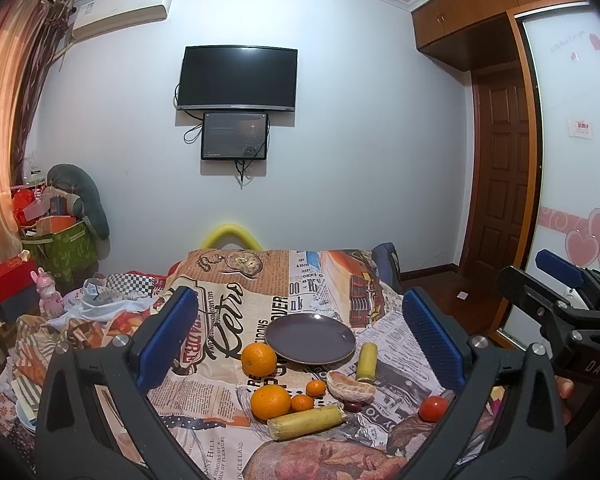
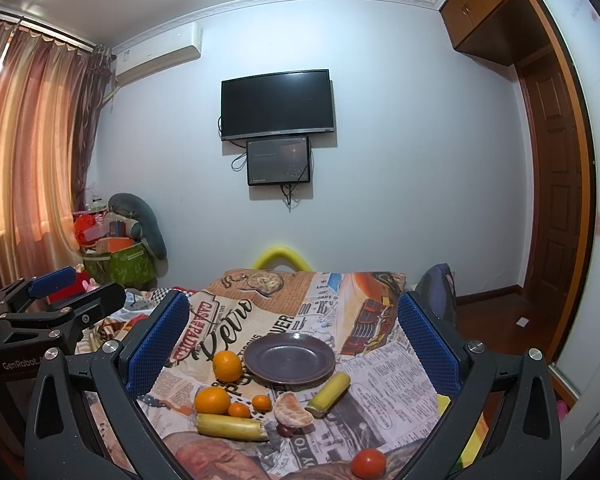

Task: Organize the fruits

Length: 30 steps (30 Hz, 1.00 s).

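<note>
An empty dark purple plate [image 1: 310, 338] [image 2: 289, 358] sits mid-table. In front of it lie two oranges [image 1: 259, 359] [image 1: 270, 401], two small mandarins [image 1: 315, 388], a peeled mandarin [image 1: 350, 386] [image 2: 293, 410], two yellow-green cane pieces [image 1: 306, 422] [image 1: 367, 361], a small dark fruit [image 1: 352, 406] and a red tomato [image 1: 433, 409] [image 2: 368, 463]. My left gripper [image 1: 300, 296] [image 2: 76, 286] is open and held above the near side of the table, holding nothing. My right gripper [image 2: 293, 298] [image 1: 540, 276] hovers open beside it on the right, also holding nothing.
A newspaper-print cloth [image 1: 236, 312] covers the table. Bags, boxes and toys [image 1: 56, 248] are piled at the left by the curtain. A TV [image 1: 238, 78] hangs on the far wall. A wooden door [image 1: 500, 168] and a wardrobe stand on the right.
</note>
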{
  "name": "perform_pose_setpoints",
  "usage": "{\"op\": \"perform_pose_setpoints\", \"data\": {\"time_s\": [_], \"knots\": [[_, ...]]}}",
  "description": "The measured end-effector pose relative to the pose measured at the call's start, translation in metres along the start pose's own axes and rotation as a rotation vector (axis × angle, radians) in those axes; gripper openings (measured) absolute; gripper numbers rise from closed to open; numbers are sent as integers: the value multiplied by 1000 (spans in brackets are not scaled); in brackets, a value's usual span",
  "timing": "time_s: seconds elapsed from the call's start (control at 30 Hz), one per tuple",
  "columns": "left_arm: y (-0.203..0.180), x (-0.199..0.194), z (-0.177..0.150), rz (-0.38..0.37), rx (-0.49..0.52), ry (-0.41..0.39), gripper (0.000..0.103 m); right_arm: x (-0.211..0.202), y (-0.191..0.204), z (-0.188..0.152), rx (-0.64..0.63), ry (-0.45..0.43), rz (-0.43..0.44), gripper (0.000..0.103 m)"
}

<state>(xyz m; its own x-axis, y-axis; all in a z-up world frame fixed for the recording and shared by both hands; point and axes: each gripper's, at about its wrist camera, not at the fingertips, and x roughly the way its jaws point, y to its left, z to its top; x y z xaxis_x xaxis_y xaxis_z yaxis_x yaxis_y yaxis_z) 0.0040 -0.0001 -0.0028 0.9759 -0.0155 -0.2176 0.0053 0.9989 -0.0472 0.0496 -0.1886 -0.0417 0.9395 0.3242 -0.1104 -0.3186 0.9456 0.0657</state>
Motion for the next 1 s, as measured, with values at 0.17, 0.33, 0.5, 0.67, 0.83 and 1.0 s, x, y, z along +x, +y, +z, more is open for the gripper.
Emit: {"op": "perform_pose_setpoints", "data": {"time_s": [0.17,0.33,0.5,0.67,0.83,1.0], "knots": [[-1,-1,0,-3,3,3,103,-2,-1,1,5,-2,1,103],[-1,-1,0,-3,4,3,103,-2,-1,2,7,-2,4,103],[-1,-1,0,-1,7,4,103,-2,-2,1,8,-2,5,103],[-1,-1,0,-2,8,3,103,-2,-2,1,8,-3,3,103],[-2,-2,0,-5,11,2,103,-3,-2,1,9,-3,3,103],[-3,-1,0,-6,11,2,103,-2,-2,2,9,-5,4,103]]}}
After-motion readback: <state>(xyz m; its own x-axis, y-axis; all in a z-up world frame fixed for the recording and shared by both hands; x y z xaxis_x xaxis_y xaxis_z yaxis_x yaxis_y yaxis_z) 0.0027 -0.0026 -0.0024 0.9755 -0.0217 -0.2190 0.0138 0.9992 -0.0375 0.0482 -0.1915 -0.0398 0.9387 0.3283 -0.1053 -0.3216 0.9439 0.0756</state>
